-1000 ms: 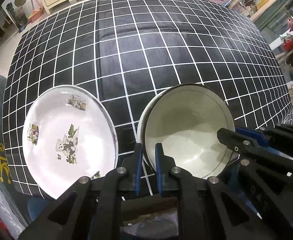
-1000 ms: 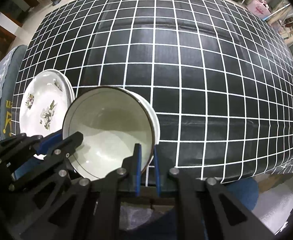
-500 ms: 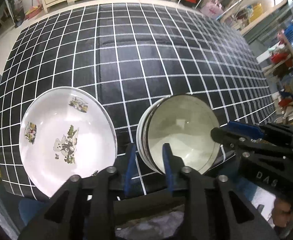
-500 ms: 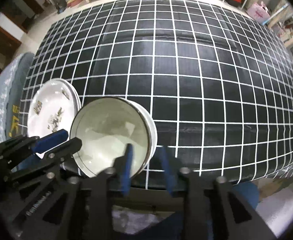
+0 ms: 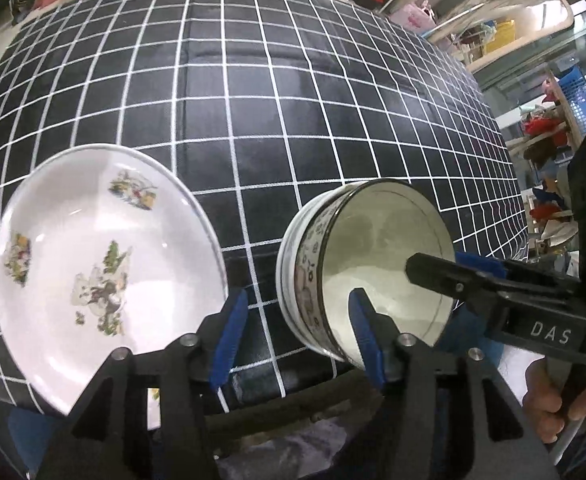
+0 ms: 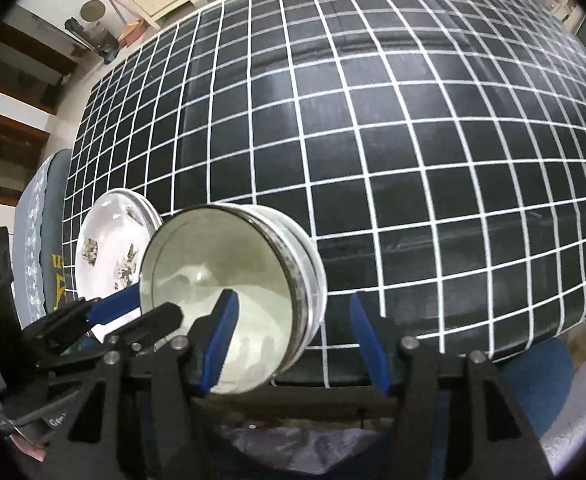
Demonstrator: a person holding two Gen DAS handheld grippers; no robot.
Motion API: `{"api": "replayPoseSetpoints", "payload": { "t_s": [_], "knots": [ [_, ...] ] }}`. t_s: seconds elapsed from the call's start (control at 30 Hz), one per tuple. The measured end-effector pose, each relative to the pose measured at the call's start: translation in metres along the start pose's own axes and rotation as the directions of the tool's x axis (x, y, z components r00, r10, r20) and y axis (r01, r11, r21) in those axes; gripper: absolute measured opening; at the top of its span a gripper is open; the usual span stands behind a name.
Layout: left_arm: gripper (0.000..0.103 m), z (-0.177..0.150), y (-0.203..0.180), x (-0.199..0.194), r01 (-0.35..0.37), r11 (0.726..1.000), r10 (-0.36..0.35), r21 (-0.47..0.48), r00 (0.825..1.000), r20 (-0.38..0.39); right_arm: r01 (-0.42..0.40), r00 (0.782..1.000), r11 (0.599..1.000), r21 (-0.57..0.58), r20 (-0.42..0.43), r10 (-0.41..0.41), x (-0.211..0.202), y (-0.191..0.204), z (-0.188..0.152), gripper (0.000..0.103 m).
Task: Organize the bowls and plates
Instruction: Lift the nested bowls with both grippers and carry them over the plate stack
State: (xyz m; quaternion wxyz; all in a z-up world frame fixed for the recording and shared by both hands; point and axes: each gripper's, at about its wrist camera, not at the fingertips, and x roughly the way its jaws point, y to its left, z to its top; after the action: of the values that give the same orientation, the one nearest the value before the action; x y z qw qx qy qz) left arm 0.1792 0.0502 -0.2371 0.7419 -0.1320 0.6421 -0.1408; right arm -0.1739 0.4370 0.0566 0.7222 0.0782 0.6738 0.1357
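Near the table's front edge: bowl stack (image 5: pixel 367 276) of nested, dark-rimmed bowls rests on the black grid tablecloth (image 5: pixel 253 100), with the cartoon-print plates (image 5: pixel 101 268) just beside it on the left.
Key relation: both grippers flank the stack, each with one finger reaching over the rim and the other outside the wall.
Left gripper (image 5: pixel 299 332): jaws spread wide, holding nothing; the stack's left wall lies between its blue pads.
Right gripper (image 6: pixel 297 340): likewise released, its pads apart around the stack's right wall.
Nearer hand: about equal, as I judge it; the plates lie closer to the left.
Pose: both grippers point forward and down over the table edge.
Stack axis: upright, though the fisheye views tilt it.
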Motion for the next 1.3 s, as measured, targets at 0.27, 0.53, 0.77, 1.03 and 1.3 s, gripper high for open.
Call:
{"api": "replayPoseSetpoints", "payload": {
  "t_s": [0.27,0.53,0.77,1.03,1.3],
  "knots": [
    [0.050,0.004,-0.001,0.023,0.013,1.000,-0.013,0.010,0.999,-0.049,-0.061,0.997,0.997,0.046,-0.038,0.063,0.017,-0.017,0.013,0.062],
    [0.050,0.001,0.000,0.036,0.036,0.999,-0.034,0.019,0.996,-0.078,-0.075,0.996,0.996,0.048,-0.044,0.077,0.026,-0.024,0.018,0.062],
    [0.052,0.002,-0.008,0.038,0.027,0.999,-0.026,0.018,0.996,-0.087,-0.079,0.995,0.994,0.071,-0.055,0.083,0.029,-0.040,0.017,0.061],
    [0.060,0.008,-0.026,0.048,-0.012,1.000,0.014,0.028,0.997,-0.080,-0.084,0.995,0.992,0.093,-0.037,0.088,0.019,-0.057,0.014,0.057],
    [0.060,0.008,-0.032,0.047,-0.040,0.999,0.043,0.035,0.996,-0.074,-0.054,0.998,0.994,0.095,-0.039,0.058,0.010,-0.064,0.009,0.057]
  ]
}}
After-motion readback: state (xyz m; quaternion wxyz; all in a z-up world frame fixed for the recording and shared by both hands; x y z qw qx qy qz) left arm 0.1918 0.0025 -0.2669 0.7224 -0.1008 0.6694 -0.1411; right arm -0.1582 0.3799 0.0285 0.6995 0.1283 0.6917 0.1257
